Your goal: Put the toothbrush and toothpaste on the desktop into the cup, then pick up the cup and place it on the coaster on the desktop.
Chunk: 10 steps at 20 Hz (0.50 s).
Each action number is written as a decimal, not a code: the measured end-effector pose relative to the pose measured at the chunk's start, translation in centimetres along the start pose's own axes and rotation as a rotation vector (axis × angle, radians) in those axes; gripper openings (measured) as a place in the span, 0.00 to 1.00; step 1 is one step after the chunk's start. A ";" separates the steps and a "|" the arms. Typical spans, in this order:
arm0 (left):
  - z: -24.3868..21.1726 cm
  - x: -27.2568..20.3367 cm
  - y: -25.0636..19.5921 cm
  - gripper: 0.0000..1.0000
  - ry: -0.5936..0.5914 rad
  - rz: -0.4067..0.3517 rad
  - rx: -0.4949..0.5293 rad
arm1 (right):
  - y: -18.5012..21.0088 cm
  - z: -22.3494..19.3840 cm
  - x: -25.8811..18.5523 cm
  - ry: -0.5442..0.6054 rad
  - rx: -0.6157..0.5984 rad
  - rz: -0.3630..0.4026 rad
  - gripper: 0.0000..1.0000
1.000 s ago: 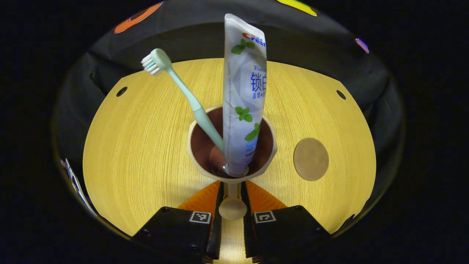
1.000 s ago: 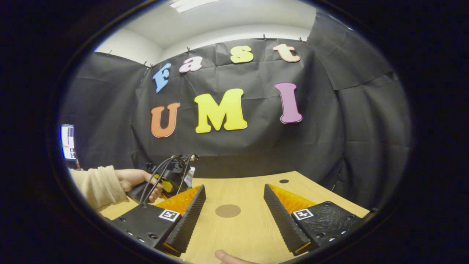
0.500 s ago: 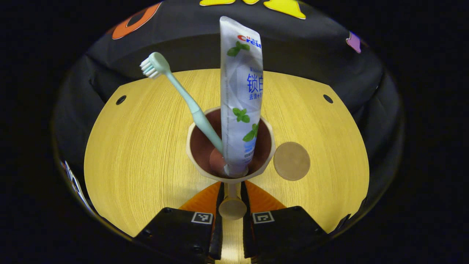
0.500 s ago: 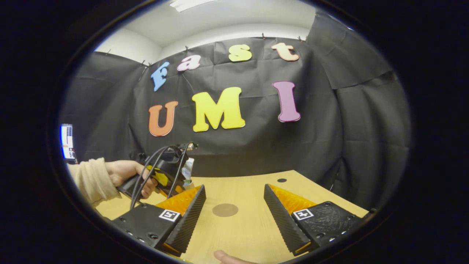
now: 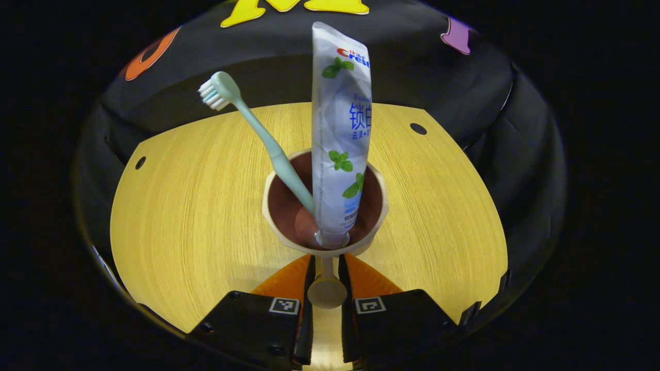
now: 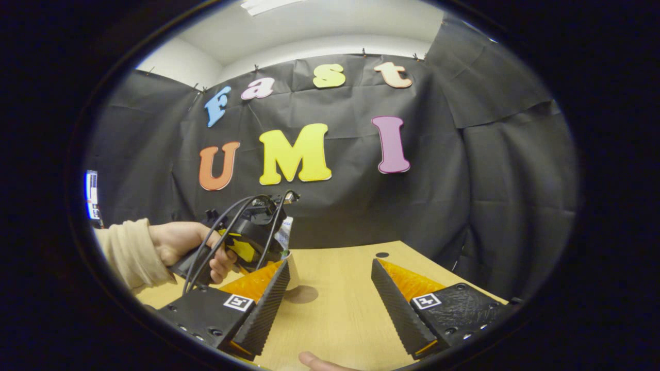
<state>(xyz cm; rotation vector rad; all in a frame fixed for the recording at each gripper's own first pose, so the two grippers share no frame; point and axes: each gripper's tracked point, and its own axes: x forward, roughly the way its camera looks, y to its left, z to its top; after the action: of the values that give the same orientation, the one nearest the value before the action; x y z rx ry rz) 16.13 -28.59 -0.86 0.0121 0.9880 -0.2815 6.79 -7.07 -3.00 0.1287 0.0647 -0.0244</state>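
The cup [image 5: 324, 206], cream outside and brown inside, sits straight ahead of the left gripper [image 5: 324, 288], whose two fingers are closed on the cup's handle [image 5: 326, 288]. Inside the cup the toothpaste [image 5: 340, 139] stands nearly upright, cap down, and the pale green toothbrush [image 5: 258, 134] leans away to the left of it, bristles up. In the right gripper view the cup's pale wall [image 6: 292, 270] shows just above the brown coaster [image 6: 301, 294], whose edge peeks out beneath it; whether the cup rests on it I cannot tell.

Around the cup lies a light wooden worktop [image 5: 196, 206] with small dark holes near its far edge, backed by black cloth; a white ceiling shows above the cloth.

A hand [image 6: 180, 247] in a beige sleeve [image 6: 124, 252] holds the left gripper's body, cables looping over it. The right gripper [image 6: 330, 304] hangs low over the worktop, fingers spread wide with nothing between them.

A second ago the coaster lay well to the right of the cup; now the cup has come over it.
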 end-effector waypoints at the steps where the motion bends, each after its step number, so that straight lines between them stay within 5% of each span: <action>1: -0.1 0.6 -0.1 0.25 0.001 0.003 0.009 | -0.4 -0.1 0.0 0.002 0.011 -0.002 0.95; 7: -1.3 3.3 -1.0 0.27 0.041 0.061 0.044 | -2.7 -0.8 0.2 0.013 0.088 -0.027 0.95; 10: 0.2 1.3 -1.3 0.30 -0.033 0.058 0.054 | -2.5 -1.3 0.2 0.029 0.089 -0.019 0.96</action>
<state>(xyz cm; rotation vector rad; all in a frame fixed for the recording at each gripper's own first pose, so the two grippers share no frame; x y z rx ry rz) 16.68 -30.14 -1.71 0.0846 0.9455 -0.2539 6.84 -9.34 -4.64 0.2173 0.0935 -0.0445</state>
